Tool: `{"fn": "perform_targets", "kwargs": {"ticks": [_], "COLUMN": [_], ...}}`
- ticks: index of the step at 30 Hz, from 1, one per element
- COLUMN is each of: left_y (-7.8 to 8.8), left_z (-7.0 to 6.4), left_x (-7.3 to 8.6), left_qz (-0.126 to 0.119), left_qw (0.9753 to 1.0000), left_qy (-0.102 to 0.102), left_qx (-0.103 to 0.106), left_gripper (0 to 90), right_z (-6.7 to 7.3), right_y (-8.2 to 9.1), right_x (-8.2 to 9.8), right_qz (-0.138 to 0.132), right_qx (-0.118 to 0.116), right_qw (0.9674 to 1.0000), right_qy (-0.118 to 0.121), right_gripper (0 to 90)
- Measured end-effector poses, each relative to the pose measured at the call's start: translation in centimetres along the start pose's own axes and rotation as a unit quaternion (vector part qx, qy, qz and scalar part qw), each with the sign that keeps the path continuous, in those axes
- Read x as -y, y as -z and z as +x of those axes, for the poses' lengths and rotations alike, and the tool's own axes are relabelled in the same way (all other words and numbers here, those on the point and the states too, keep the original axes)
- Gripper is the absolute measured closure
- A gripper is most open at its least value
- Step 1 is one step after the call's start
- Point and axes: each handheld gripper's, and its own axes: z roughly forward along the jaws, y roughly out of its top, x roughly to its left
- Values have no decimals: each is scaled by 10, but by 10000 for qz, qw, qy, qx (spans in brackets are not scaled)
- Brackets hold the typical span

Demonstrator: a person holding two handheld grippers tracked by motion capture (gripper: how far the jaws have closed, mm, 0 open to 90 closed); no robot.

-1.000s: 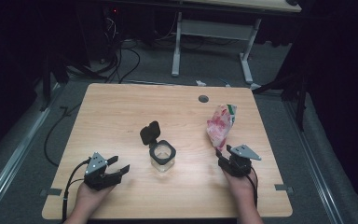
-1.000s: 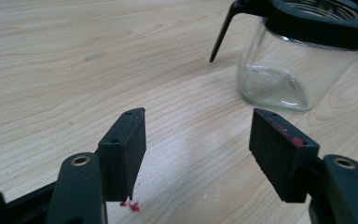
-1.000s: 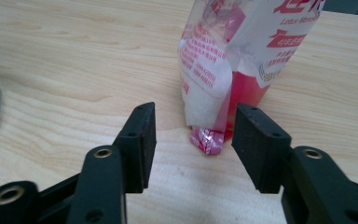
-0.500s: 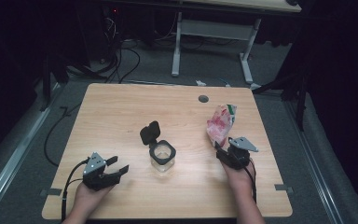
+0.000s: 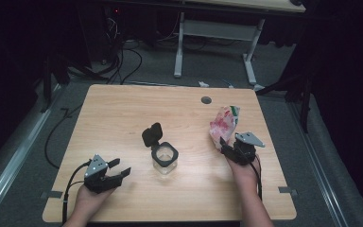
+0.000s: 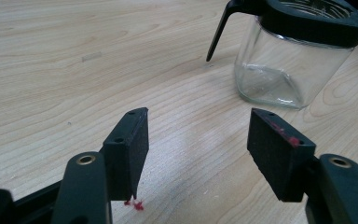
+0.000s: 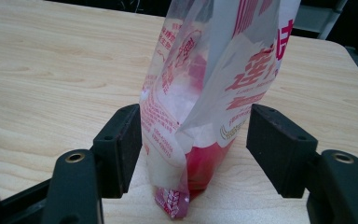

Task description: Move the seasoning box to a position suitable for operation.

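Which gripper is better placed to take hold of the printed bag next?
Right. The right gripper has just been opening, and its jaws straddle the bag, with a gap at the right pad. The left gripper sits open across the table, beyond the glass jar.

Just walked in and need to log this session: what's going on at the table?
A person works at a wooden table with a gripper in each hand. The right gripper has just opened its jaws around a printed plastic bag that stands between them, the right pad clearly off it. The left gripper sits open and empty near a glass jar, whose black flip lid stands open.
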Motion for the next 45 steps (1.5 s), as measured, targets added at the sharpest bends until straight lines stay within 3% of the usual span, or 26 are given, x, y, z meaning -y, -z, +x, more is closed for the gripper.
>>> {"fn": "perform_targets", "kwargs": {"ticks": [9,16,22,25,37,40,43,45], "left_y": [1,2,3,3,6,6,4,3], "left_z": [1,3,3,3,5,5,4,4], "left_x": [0,0,0,0,0,0,1,1], "left_qz": [-36,-71,-103,-101,-157,-161,-134,-107], "left_qw": [10000,10000,9999,9999,9998,9998,9999,9999], "left_qy": [1,23,49,56,104,97,77,74], "left_qx": [-6,-6,-10,-15,-1,13,17,26], "left_gripper": [395,395,395,395,395,395,395,393], "right_z": [2,2,3,3,1,0,2,1], "right_y": [-8,-10,-13,-15,-17,-15,-13,-13], "right_x": [-8,-8,-10,-12,-8,-6,-3,0], "right_qz": [-177,-221,-228,-202,-237,-266,-366,-411], "right_qx": [77,92,71,93,-13,-23,68,4], "right_qw": [9998,9997,9997,9997,9994,9990,9989,9985], "right_qy": [90,22,-107,-119,-254,-346,-291,-353], "right_gripper": [449,490,389,395,688,681,664,611]}}
